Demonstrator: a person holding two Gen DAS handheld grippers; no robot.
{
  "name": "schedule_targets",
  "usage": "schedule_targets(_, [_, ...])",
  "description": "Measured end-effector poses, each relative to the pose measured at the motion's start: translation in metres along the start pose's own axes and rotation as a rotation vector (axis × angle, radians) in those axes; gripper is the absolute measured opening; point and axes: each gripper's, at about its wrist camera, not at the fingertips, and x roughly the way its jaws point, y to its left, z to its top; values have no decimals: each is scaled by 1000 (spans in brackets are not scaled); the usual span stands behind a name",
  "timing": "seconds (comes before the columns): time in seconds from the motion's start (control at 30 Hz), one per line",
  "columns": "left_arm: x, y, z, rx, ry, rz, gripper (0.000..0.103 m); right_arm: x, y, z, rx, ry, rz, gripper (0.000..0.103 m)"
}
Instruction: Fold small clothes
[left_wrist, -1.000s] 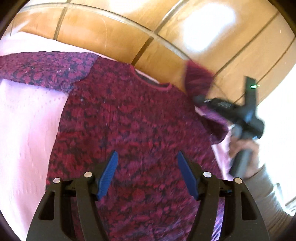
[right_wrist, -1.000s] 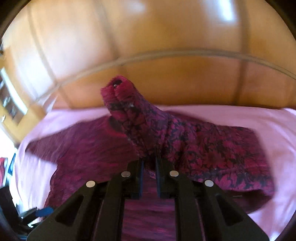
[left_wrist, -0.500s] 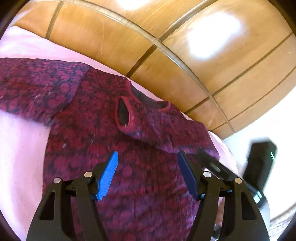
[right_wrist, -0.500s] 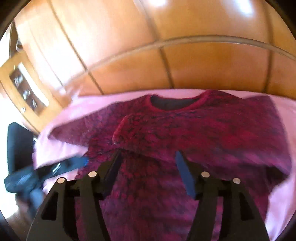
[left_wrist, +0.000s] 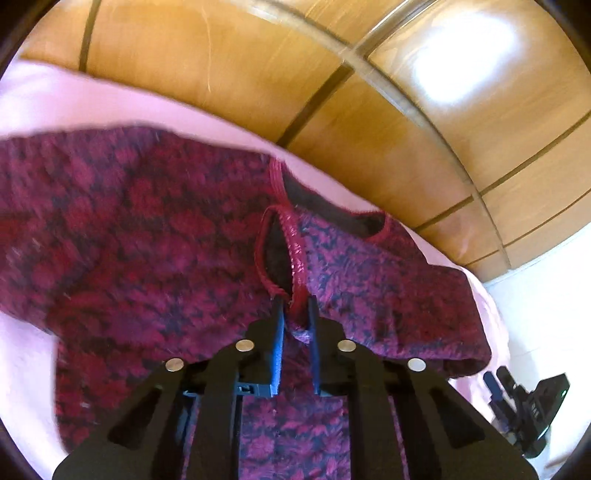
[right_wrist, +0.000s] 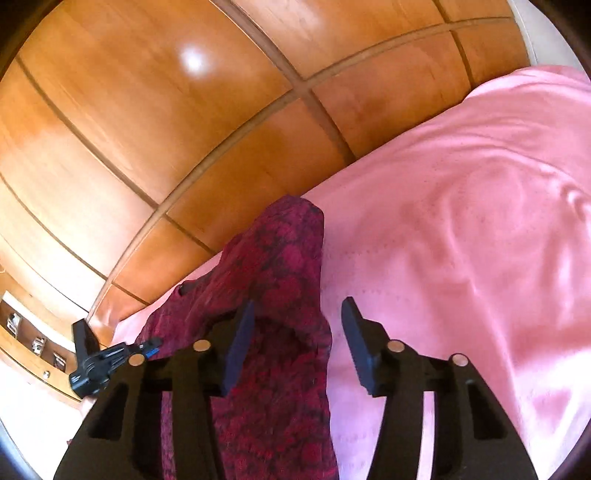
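Observation:
A small dark red and black patterned sweater (left_wrist: 147, 240) lies on a pink bedspread (left_wrist: 92, 107). Its right sleeve (left_wrist: 369, 280) is folded across the chest, the cuff (left_wrist: 291, 251) near the neckline. My left gripper (left_wrist: 295, 306) is shut on the edge of that cuff. In the right wrist view my right gripper (right_wrist: 297, 314) is open and empty, hovering over the sweater's right side edge (right_wrist: 288, 266). The right gripper also shows in the left wrist view (left_wrist: 524, 406), and the left gripper in the right wrist view (right_wrist: 99, 362).
A glossy wooden panelled headboard (left_wrist: 369, 110) runs behind the bed. Bare pink bedspread (right_wrist: 461, 221) stretches to the right of the sweater. A wooden shelf unit (right_wrist: 33, 339) stands at the far left.
My right gripper let go of the sleeve after laying it across the chest, then drew back to the sweater's right side. My left gripper moved forward and shut on the cuff.

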Motion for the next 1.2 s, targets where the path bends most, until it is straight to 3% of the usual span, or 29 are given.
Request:
schedule_targets(0.13, [-32, 9, 1, -13, -89, 14, 10, 39, 22, 3, -64, 66, 9, 41])
schedule_targets(0.23, [-55, 25, -4, -9, -140, 68, 10, 70, 43, -5, -127, 113, -4, 41])
schedule_targets(0.3, [-58, 41, -8, -17, -133, 110, 10, 92, 54, -16, -160, 139, -31, 41])
schedule_targets(0.4, [-49, 62, -14, -37, -101, 165, 10, 116, 66, -26, -238, 149, -138, 41])
schedule_targets(0.53, [-42, 78, -34, -39, -89, 179, 10, 124, 79, -43, -387, 90, -238, 40])
schedule_targets(0.67, [-51, 74, -39, -9, -109, 188, 10, 125, 87, -40, -421, 125, -279, 41])
schedule_targets(0.7, [-55, 68, -42, 9, -117, 191, 10, 124, 92, -37, -428, 130, -287, 43])
schedule_targets(0.77, [-61, 59, -42, 57, -137, 204, 10, 118, 106, -25, -431, 101, -274, 57])
schedule_targets(0.87, [-62, 60, -40, 56, -131, 206, 10, 118, 121, -12, -457, 65, -282, 66])
schedule_targets(1.07, [-38, 71, -35, 11, -101, 233, 14, 184, 121, -16, -501, 177, -374, 74])
schedule_targets(1.2, [-41, 70, -35, 19, -121, 224, 15, 189, 124, -29, -561, 122, -417, 75])
